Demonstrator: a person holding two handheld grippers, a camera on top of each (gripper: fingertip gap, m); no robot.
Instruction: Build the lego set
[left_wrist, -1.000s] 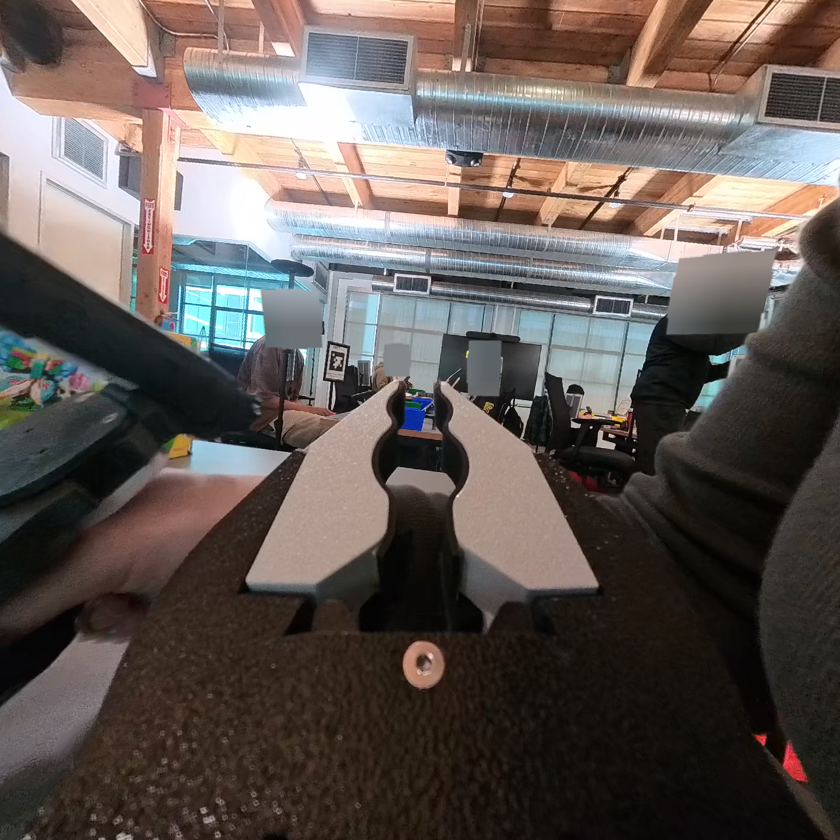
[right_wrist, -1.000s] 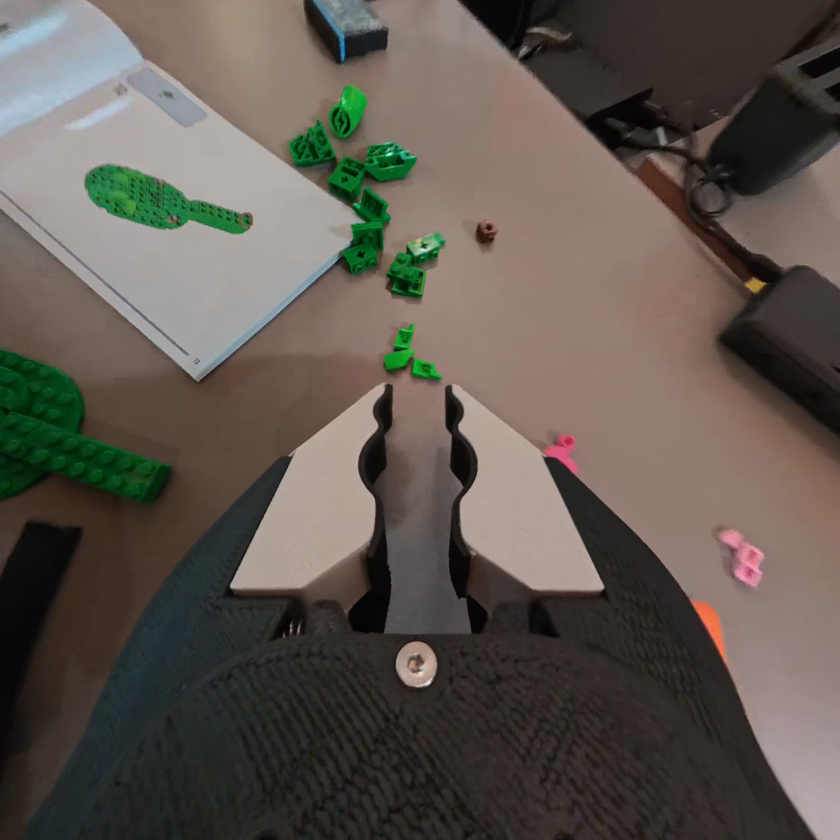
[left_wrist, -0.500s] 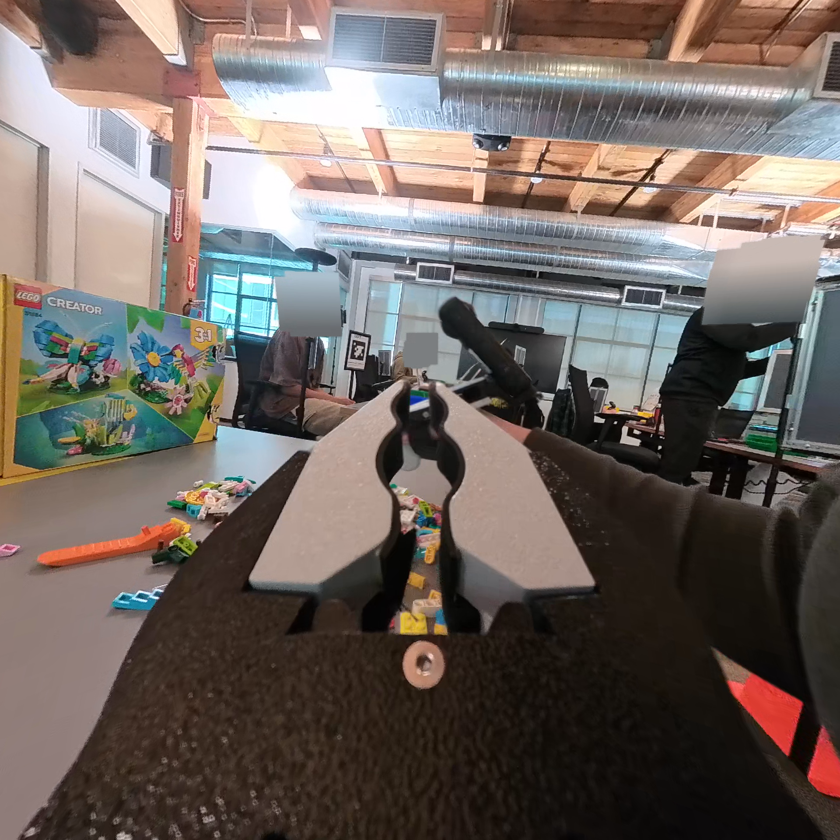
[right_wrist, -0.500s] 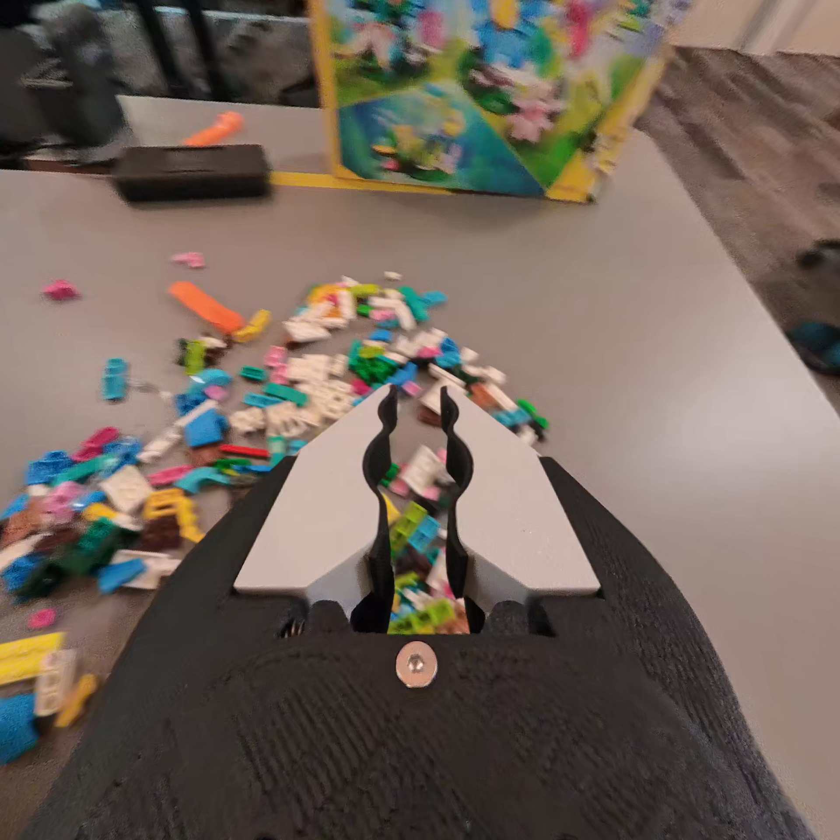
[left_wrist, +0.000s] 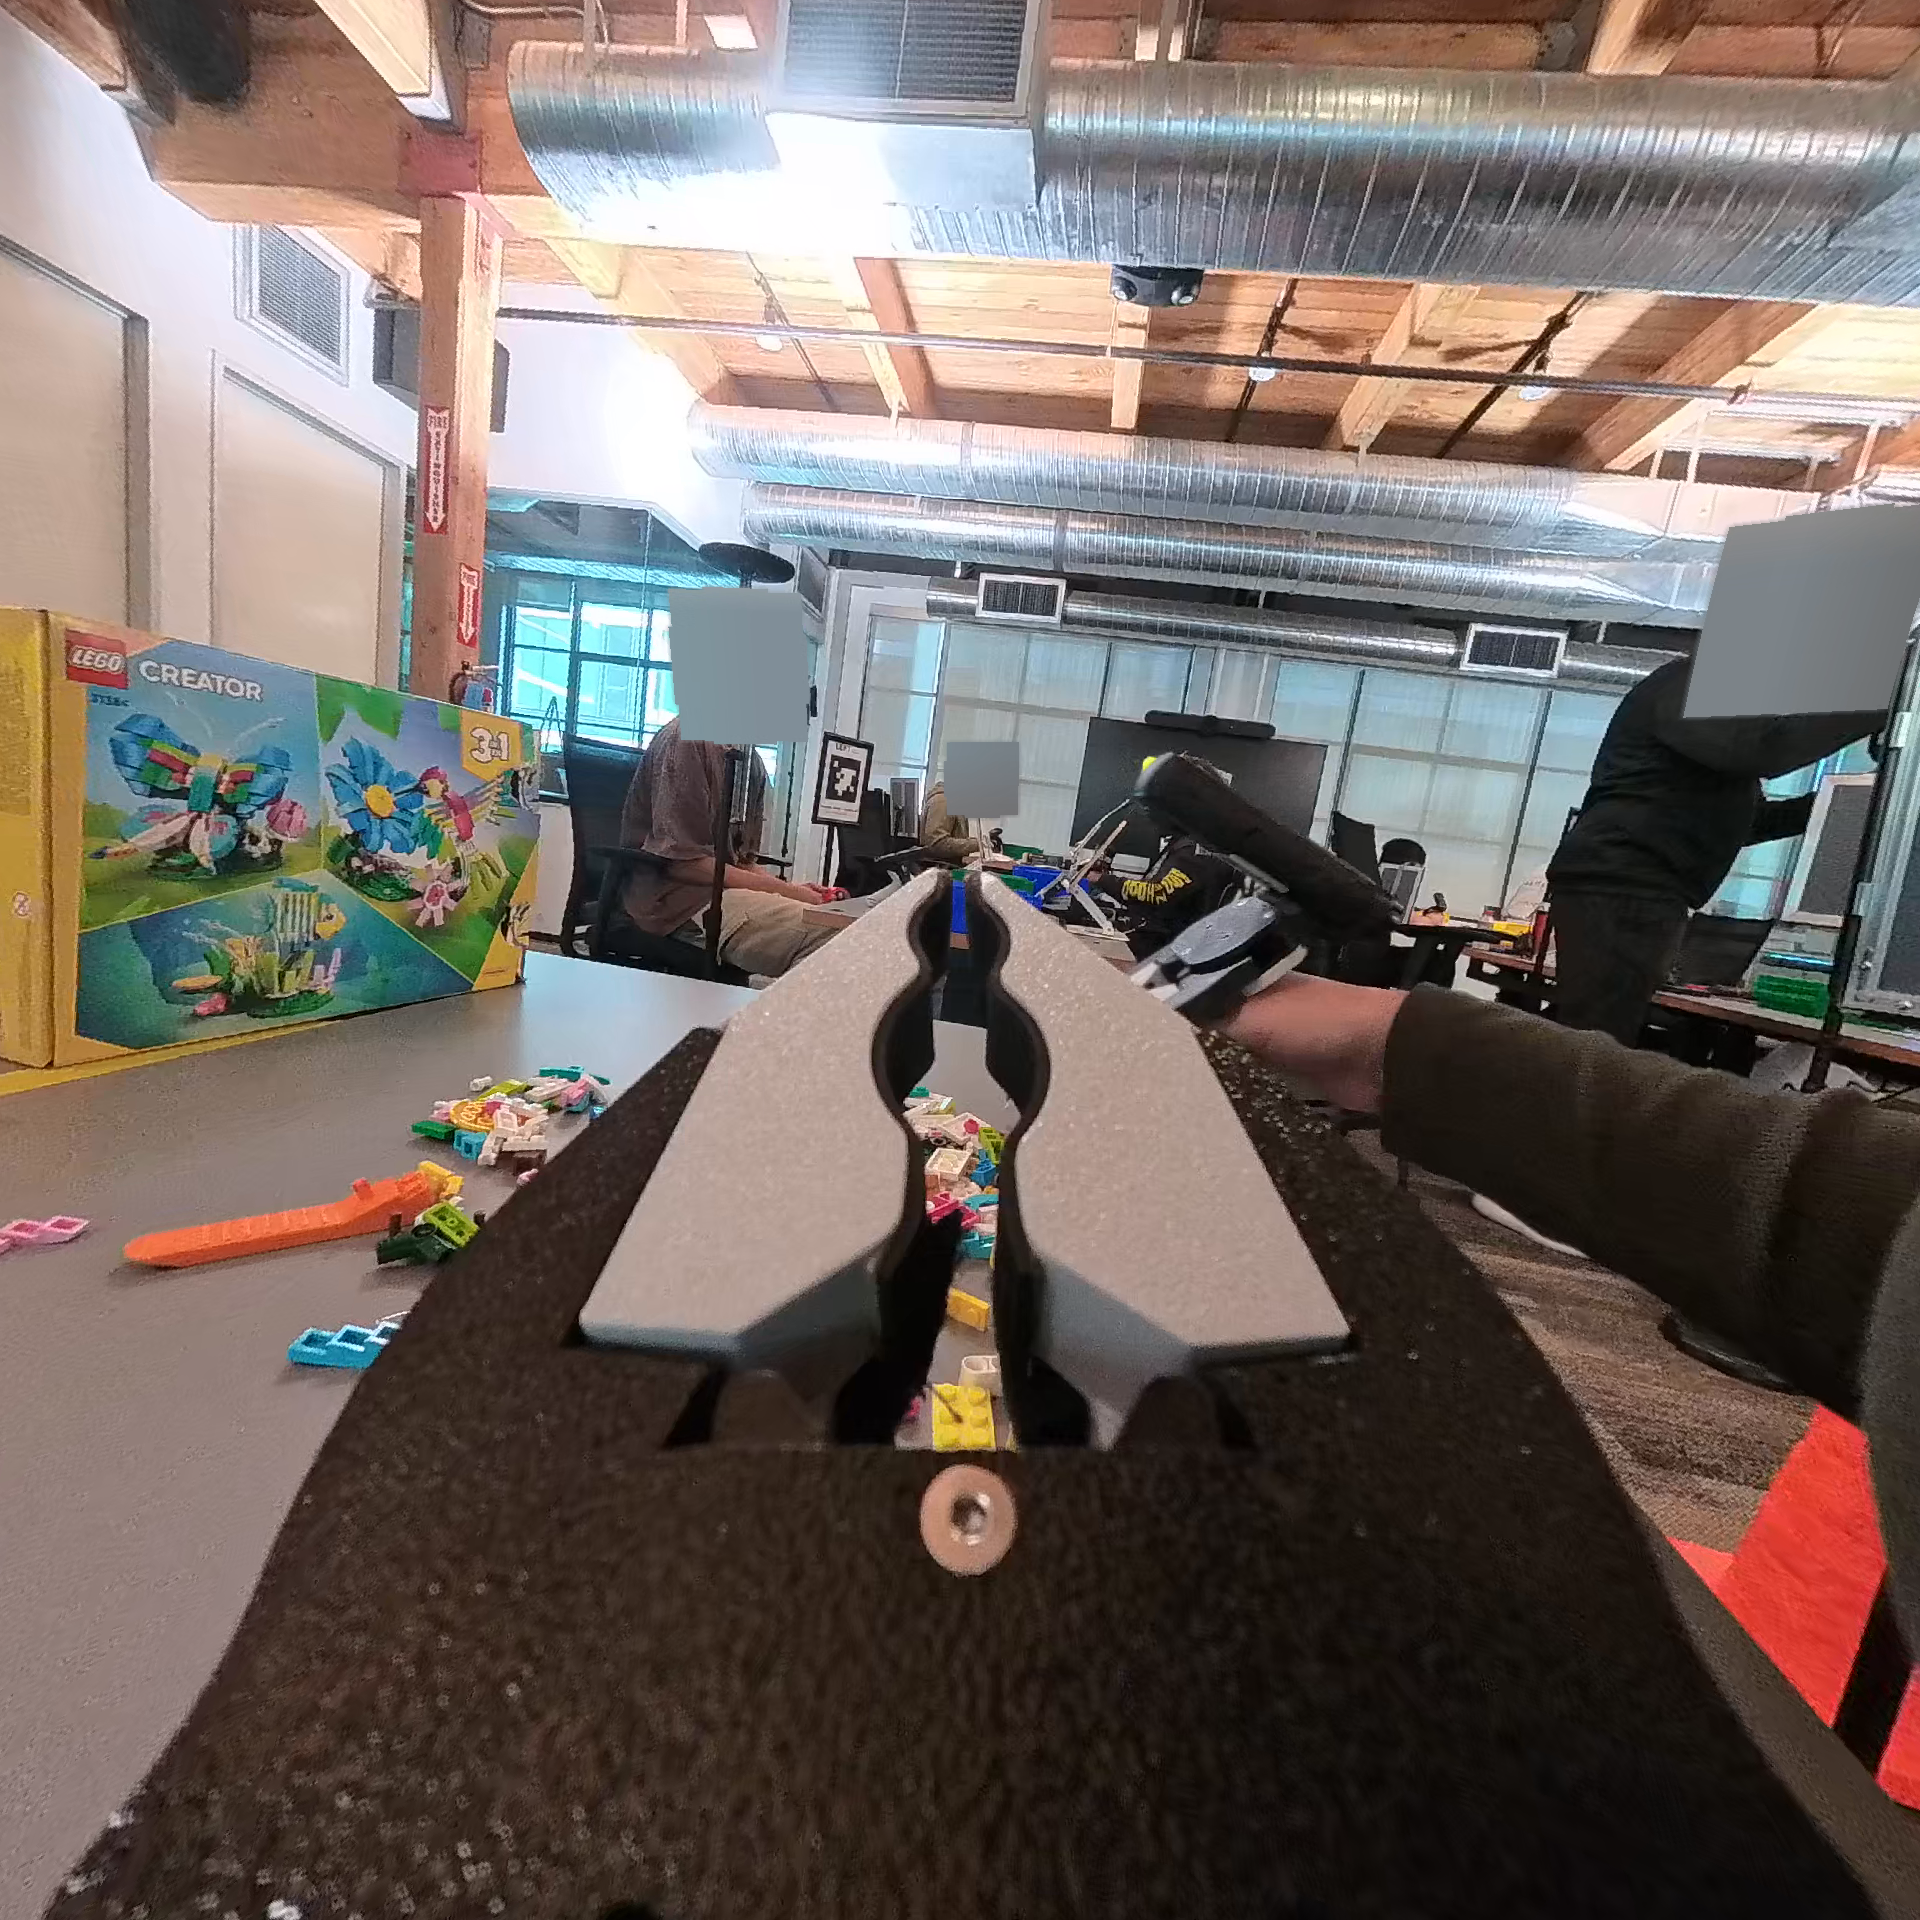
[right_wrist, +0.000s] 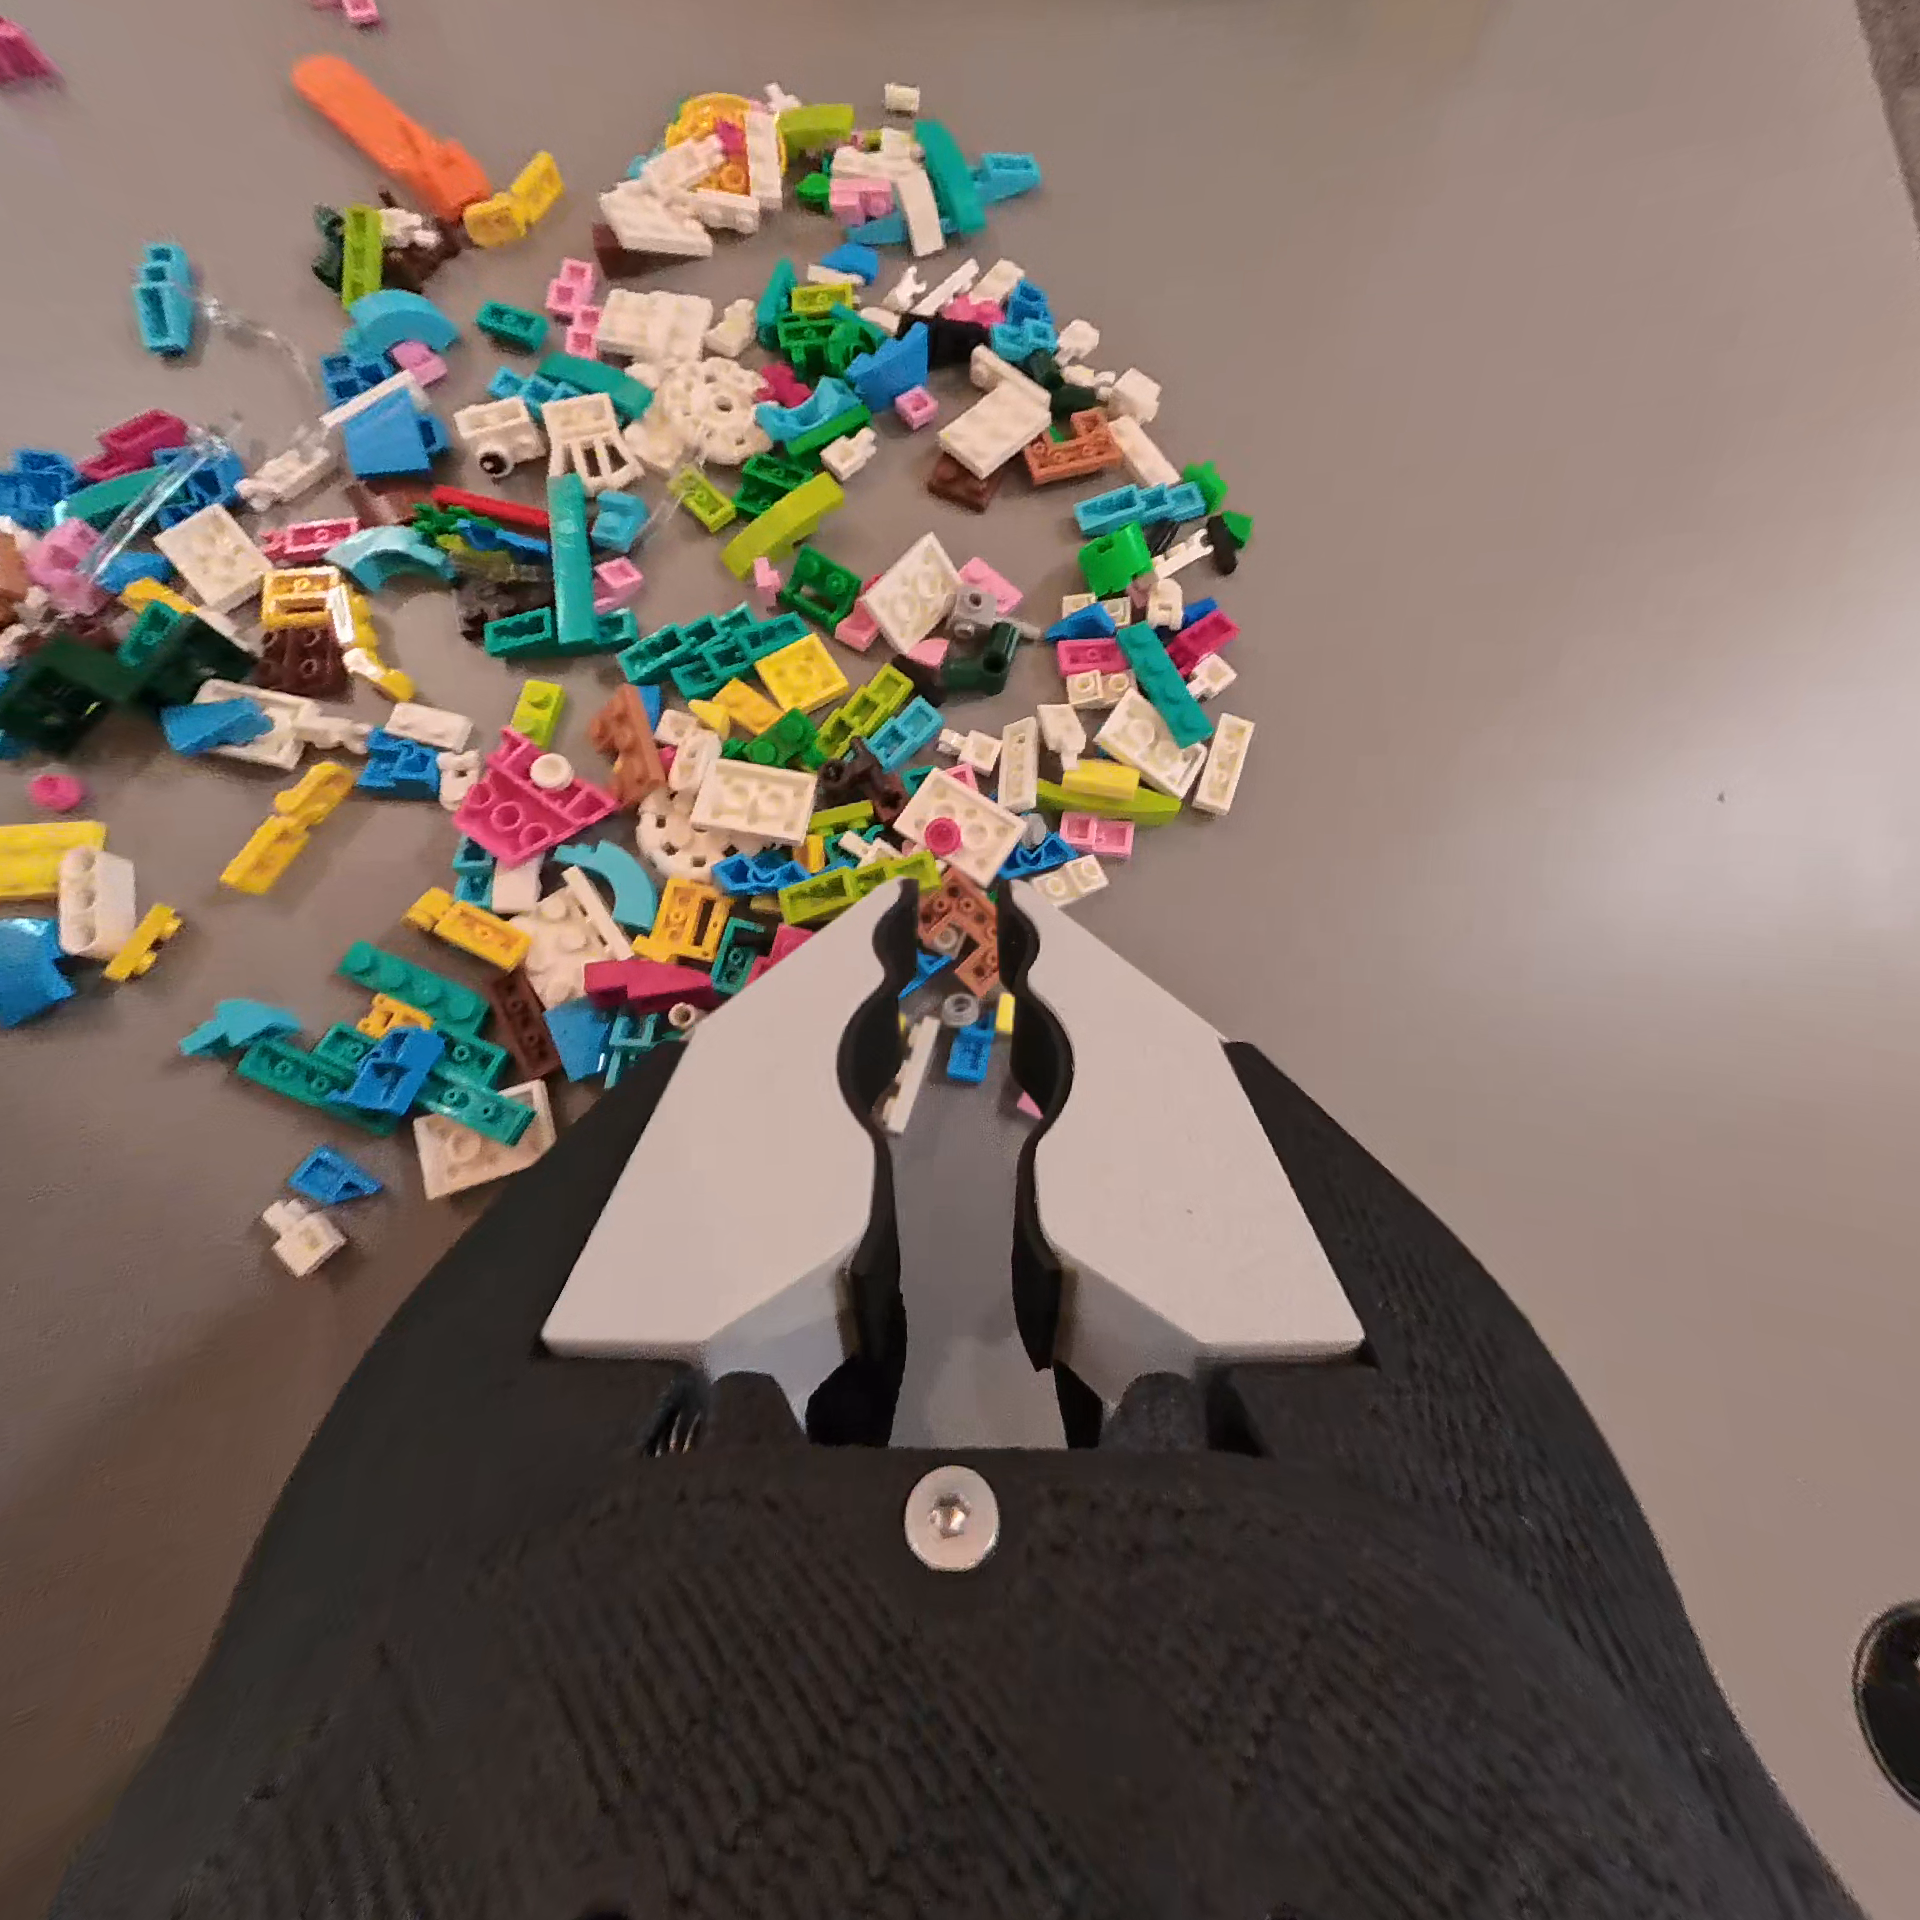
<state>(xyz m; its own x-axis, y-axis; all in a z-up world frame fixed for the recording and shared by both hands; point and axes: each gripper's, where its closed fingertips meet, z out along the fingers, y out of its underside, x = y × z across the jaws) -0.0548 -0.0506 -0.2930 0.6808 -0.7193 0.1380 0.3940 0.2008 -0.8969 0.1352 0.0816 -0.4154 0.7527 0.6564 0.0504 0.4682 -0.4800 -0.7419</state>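
Note:
A wide pile of small loose lego pieces (right_wrist: 727, 582) in many colours lies on the grey table (right_wrist: 1507, 623). My right gripper (right_wrist: 954, 899) hangs over the near right part of the pile, jaws a little open and empty, tips above a light-brown piece (right_wrist: 961, 920). My left gripper (left_wrist: 964, 883) is held low over the table, pointing level across the room, jaws nearly together with nothing between them. The pile (left_wrist: 520, 1117) also shows in the left wrist view, with the right gripper (left_wrist: 1216, 951) in a hand above it.
An orange brick separator (left_wrist: 281, 1231) lies left of the pile and shows in the right wrist view (right_wrist: 384, 140) too. The colourful lego box (left_wrist: 270, 842) stands at the far left. Bare table lies right of the pile. People sit and stand at desks behind. Both grippers' tips are roughly 25 cm from the orange brick separator (left_wrist: 281, 1231). It turns up in the right wrist view (right_wrist: 380, 132) as well.
My right gripper swung away from the green pieces and instruction booklet to above the mixed pile. The right arm cleared the left view. My left jaws came closer together.

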